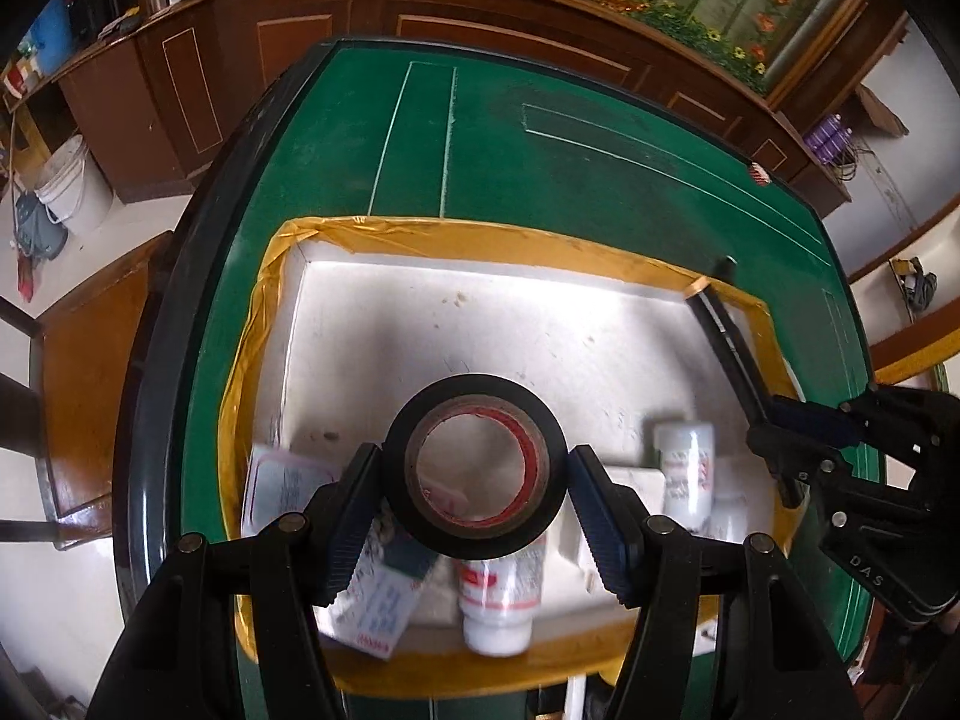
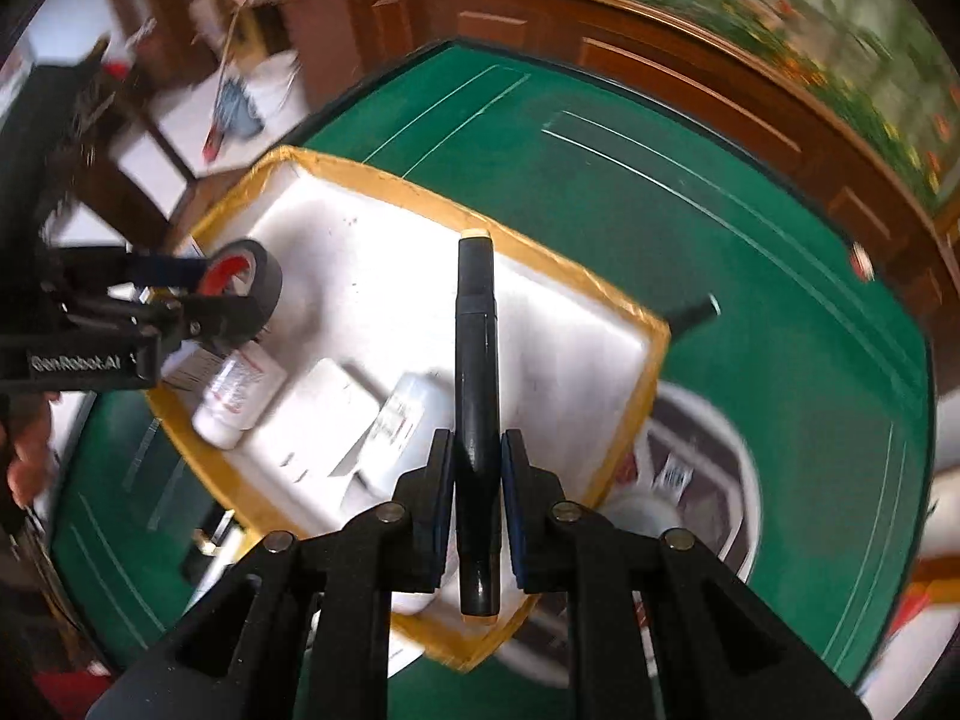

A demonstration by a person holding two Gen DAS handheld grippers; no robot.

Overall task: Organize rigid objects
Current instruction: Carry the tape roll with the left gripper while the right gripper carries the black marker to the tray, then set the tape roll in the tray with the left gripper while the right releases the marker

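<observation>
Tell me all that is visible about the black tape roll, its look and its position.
The black tape roll is a glossy ring on a brownish core with red print inside. The left gripper clamps it, one pad on each side of its rim. It hangs above the white foam tray, over white bottles, touching only the pads.

Black left gripper (image 1: 474, 495), blue ribbed pads, silver pivot screws, white lettering

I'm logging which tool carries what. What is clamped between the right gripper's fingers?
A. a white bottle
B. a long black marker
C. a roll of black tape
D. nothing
B: in the right wrist view the right gripper is shut on the long black marker, held over the white foam box; the roll of black tape sits in the left gripper.
</observation>
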